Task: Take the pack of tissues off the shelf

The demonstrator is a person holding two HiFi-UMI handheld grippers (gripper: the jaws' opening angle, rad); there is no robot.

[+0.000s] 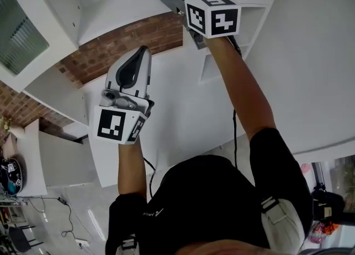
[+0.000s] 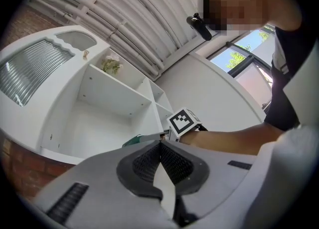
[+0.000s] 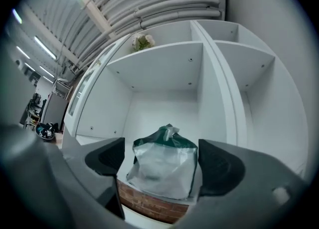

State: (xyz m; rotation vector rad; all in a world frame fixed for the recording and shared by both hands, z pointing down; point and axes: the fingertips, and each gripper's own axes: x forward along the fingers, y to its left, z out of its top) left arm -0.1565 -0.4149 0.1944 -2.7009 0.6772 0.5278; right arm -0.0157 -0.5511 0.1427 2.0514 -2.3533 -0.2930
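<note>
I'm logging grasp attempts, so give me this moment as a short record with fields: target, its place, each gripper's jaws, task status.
target: pack of tissues, clear wrap with a green top
place: upright at the front edge of a white shelf compartment
right gripper: raised to the shelf, jaws wide apart, pack between them, pads not pressing on it
left gripper: held lower, jaws together, nothing between them
task status: pack on the shelf, not yet gripped
</note>
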